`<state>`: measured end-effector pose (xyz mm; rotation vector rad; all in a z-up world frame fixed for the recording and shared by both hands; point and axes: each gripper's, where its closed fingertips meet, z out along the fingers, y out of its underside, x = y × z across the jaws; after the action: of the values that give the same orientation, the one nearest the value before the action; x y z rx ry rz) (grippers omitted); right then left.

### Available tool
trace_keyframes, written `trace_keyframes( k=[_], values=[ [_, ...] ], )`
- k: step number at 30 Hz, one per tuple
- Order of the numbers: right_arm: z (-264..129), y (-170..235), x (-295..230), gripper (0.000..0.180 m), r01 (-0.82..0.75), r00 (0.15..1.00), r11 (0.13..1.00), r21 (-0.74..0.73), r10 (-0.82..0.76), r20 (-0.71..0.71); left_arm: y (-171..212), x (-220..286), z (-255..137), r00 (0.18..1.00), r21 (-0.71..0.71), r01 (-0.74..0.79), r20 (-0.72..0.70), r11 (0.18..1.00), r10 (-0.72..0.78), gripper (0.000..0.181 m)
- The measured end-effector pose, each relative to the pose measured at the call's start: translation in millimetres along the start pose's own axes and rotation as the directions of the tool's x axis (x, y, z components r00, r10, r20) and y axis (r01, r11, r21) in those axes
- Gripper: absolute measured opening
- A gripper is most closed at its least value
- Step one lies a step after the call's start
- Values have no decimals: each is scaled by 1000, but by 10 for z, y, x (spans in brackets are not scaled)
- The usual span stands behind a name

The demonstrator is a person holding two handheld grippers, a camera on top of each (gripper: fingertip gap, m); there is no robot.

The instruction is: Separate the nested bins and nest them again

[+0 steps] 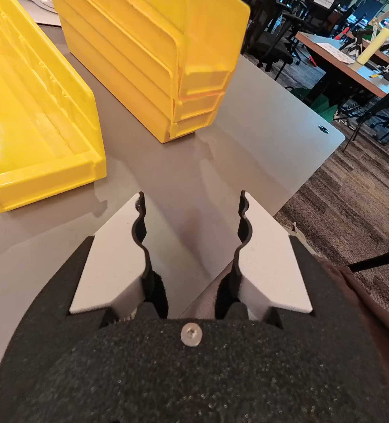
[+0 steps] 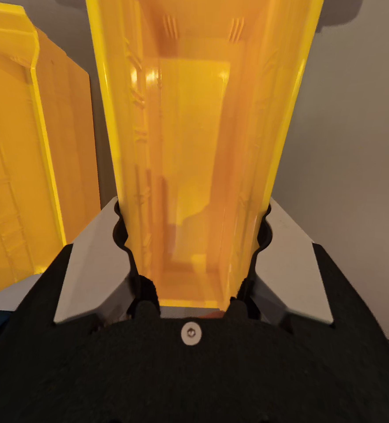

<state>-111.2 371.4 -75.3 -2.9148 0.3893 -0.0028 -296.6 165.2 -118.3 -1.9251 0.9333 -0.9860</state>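
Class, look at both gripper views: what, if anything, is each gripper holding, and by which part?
The right gripper holds a yellow bin, its fingers clamping the two long side walls at the near end. The left gripper is open and holds nothing.

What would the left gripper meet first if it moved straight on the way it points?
Probably the grey table: the open left gripper tilts down at bare tabletop. The stack of yellow bins lies beyond, slightly left of its line. Depth is unclear.
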Motion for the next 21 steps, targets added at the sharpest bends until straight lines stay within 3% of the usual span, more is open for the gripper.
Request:
trace_keyframes(
  k=[12, 15, 18, 21],
  values=[
    [41, 24, -17, 130, 38, 999, 999, 22, -38, -3, 54, -73, -5, 1000, -19, 14, 27, 1000, -13, 83],
    [-270, -84, -95, 133, 96, 992, 982, 162, -108, 66, -49, -170, -66, 998, 34, 20, 64, 999, -22, 90],
    [-876, -82, -285, 132, 131, 955, 917, 378, -219, 198, -189, -285, -188, 993, 78, 25, 110, 997, -34, 103],
    [-1360, 399, -280, 126, 146, 911, 809, 570, -335, 242, -306, -466, -347, 979, 60, 7, 204, 998, -19, 122]
  ],
)
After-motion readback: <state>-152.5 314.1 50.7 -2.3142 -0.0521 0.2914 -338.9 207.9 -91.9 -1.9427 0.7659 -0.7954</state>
